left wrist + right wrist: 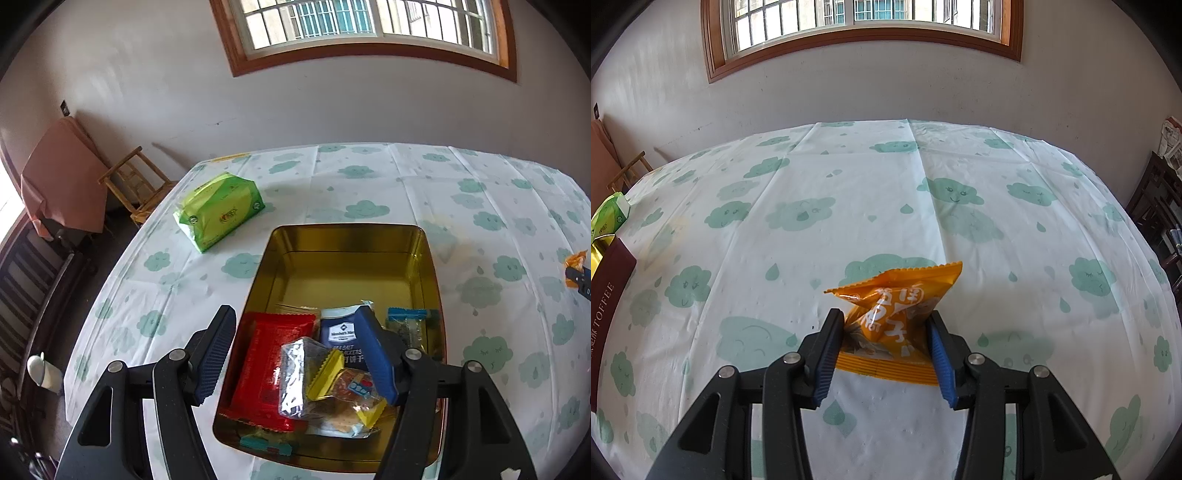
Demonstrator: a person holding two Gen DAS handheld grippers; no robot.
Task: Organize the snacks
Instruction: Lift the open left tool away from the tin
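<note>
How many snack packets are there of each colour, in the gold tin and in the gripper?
Red packet in the tin: 1
Blue packet: 1
Silver packet: 1
Clear packet with yellow ends: 1
Clear packet with blue top: 1
Orange packet in the right gripper: 1
Total: 6

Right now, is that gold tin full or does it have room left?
Partly full. The gold tin holds snack packets only at its near end; its far half shows bare metal floor.

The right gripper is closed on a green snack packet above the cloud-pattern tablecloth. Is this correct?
Not quite: the snack packet is orange, not green, as the right wrist view shows. The right gripper is indeed closed on it above the cloud-pattern tablecloth.
</note>
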